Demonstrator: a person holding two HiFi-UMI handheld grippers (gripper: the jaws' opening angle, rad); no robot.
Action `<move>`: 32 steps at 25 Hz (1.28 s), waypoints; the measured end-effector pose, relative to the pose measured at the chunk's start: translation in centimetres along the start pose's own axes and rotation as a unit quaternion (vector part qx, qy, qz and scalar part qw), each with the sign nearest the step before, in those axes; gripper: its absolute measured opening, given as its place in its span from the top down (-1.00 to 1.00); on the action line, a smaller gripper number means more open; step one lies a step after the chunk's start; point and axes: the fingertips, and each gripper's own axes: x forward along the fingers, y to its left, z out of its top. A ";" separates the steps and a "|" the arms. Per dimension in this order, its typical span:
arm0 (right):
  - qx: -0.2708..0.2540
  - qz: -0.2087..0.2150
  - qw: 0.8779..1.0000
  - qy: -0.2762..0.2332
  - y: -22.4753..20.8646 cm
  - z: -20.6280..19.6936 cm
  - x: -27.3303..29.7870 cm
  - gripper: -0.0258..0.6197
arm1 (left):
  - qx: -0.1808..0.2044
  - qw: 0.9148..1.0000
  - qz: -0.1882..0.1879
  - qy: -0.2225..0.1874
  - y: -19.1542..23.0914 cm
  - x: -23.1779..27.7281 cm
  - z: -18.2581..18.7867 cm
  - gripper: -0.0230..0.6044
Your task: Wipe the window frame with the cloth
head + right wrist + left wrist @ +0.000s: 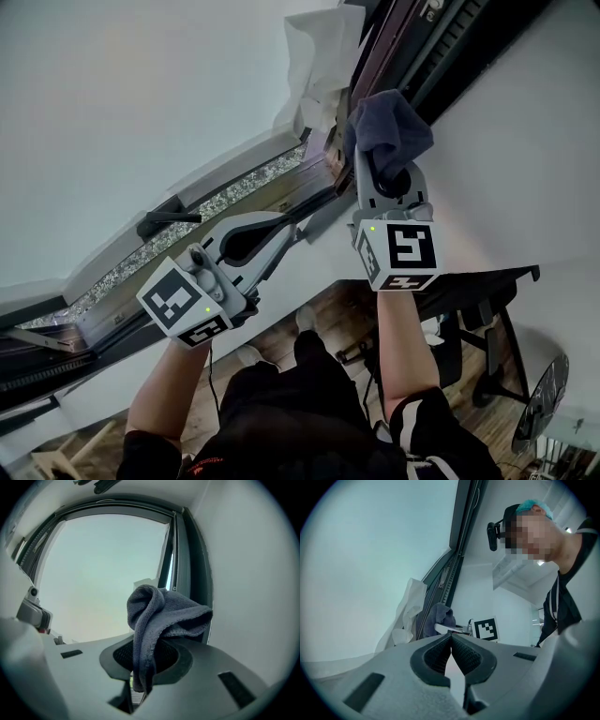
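While the right gripper (143, 660) stays out of the notes no longer than needed, we record it first: its jaws are clamped on the cloth (161, 613), a dark grey fold pinched between the pads with the rest bunched above the tips. In the head view this gripper (380, 161) is raised at the far right, and the cloth (389, 127) sits at the dark frame (375, 56) where it meets the white wall (525, 159); we cannot tell whether cloth and frame touch. A crumpled white sheet (314, 56) hangs just left of the cloth, against the pale pane (122, 112). The left gripper (295, 230) is lower and to the left, well apart from the cloth, its tips near the lower rail (272, 192) of the frame. Its own view shows the jaws (451, 637) together at the tips with nothing between them; beyond them we see the sheet (410, 606), the cloth (440, 613) and the right gripper's marker cube (486, 629). A black handle (169, 222) lies on the rail at left. Near us, under the arms, are a black desk (469, 281) and wood floor (328, 319).
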 end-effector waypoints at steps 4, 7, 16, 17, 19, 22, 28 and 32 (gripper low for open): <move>0.008 0.002 1.000 0.005 0.6 -1.4 0.0 0.76 | -0.007 1.000 0.002 0.005 0.2 -0.1 -0.9 0.86; 0.015 0.005 1.000 0.015 1.0 -2.8 0.1 0.76 | -0.012 1.000 0.003 0.008 0.3 -0.2 -1.5 0.86; 0.026 0.008 0.999 0.039 1.7 -5.9 0.5 0.76 | -0.022 1.000 0.010 0.015 1.1 -0.5 -2.6 0.86; 0.027 0.008 0.999 0.041 1.8 -6.2 0.6 0.76 | -0.023 1.000 0.010 0.016 1.2 -0.5 -2.8 0.86; 0.028 0.009 0.999 0.046 1.9 -6.9 0.6 0.76 | -0.026 0.999 0.011 0.018 1.4 -0.6 -3.1 0.86; 0.031 0.011 0.998 0.054 2.1 -7.8 0.7 0.76 | -0.030 0.999 0.012 0.021 1.6 -0.6 -3.6 0.86; 0.038 0.017 0.997 0.069 2.6 -9.9 1.0 0.76 | -0.039 0.999 0.014 0.030 2.1 -0.4 -4.9 0.86; 0.046 0.018 0.995 0.081 2.8 -11.5 1.1 0.76 | -0.046 0.998 0.015 0.037 2.4 -0.4 -5.8 0.86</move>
